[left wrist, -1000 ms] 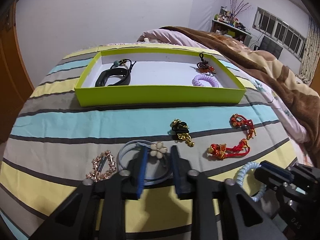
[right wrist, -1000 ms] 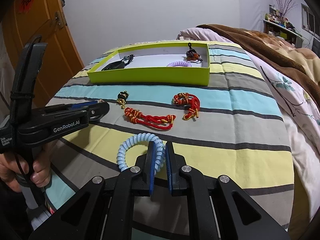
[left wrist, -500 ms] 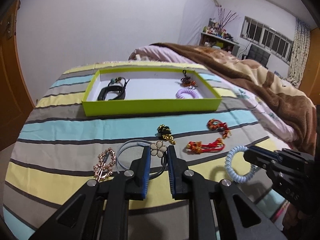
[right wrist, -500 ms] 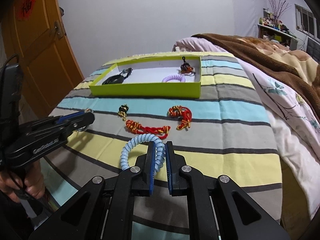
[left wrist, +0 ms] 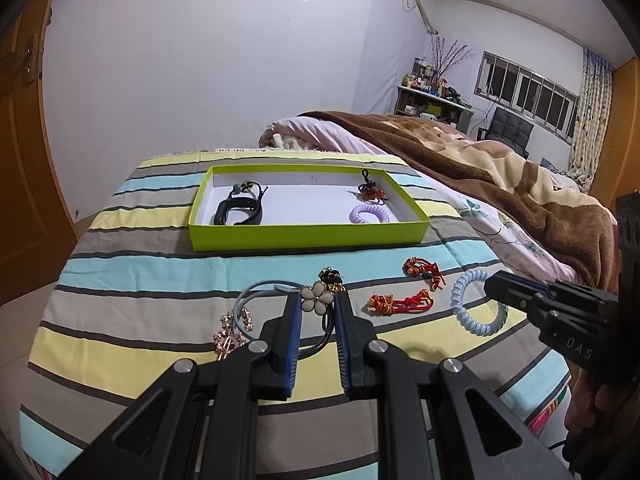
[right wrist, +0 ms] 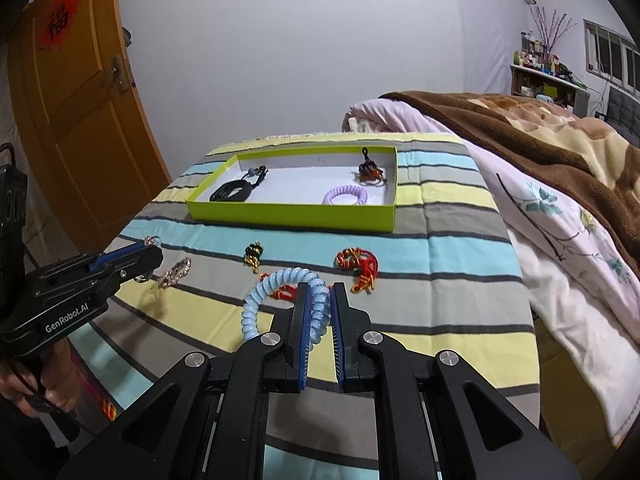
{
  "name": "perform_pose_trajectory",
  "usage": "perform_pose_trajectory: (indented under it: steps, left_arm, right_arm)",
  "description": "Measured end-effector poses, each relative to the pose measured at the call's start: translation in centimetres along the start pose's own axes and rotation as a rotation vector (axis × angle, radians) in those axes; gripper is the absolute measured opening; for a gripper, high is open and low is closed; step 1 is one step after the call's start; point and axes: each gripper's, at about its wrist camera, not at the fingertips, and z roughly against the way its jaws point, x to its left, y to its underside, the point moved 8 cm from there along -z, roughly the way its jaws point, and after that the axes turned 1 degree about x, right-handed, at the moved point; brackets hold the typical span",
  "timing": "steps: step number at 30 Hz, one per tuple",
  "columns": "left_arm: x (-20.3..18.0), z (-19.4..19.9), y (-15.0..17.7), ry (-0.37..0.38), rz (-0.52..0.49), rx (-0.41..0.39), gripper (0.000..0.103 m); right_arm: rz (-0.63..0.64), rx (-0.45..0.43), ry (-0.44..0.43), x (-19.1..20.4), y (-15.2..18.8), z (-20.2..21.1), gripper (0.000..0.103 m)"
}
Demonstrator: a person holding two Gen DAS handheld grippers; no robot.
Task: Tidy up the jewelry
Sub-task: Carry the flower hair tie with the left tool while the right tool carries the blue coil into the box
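A: What does the left gripper (left wrist: 316,312) hold?
B: Its blue-padded jaws are clamped on a grey hair tie with a cream flower (left wrist: 317,298), lifted above the striped bedspread (left wrist: 160,272). Just to its left lies a rose-gold hair clip (left wrist: 232,332); just beyond its tips, a small black-and-gold charm (left wrist: 332,276).

A: And the right gripper (right wrist: 318,308)?
B: Its jaws are closed on a light-blue spiral hair tie (right wrist: 280,296), whose loop arches up to the left of the fingers. Directly beyond lie a red knotted cord (right wrist: 280,292), partly hidden by the coil, and a red-and-gold knot ornament (right wrist: 358,264).

A: Farther ahead of both?
B: A lime-green tray (right wrist: 292,214) holds a black band (right wrist: 230,192), a beaded hair tie (right wrist: 258,172), a dark charm (right wrist: 370,170) and a lilac spiral hair tie (right wrist: 346,195). A brown blanket (right wrist: 520,136) lies to the right.
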Motion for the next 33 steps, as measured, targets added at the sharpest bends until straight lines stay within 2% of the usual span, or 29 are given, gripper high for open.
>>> perform_pose_trajectory:
  steps: [15,33]
  left_arm:
    - [0.7,-1.0,-2.1,-0.014,-0.032,-0.021,0.017]
    - [1.2,-5.6,-8.5,-0.029,-0.107,-0.047,0.017]
  right_arm:
    - [0.018,-0.025,0.001,0.0,-3.1,-1.5,0.010]
    - [0.038,-0.033,0.027,-1.9,-9.2,-7.2,0.010]
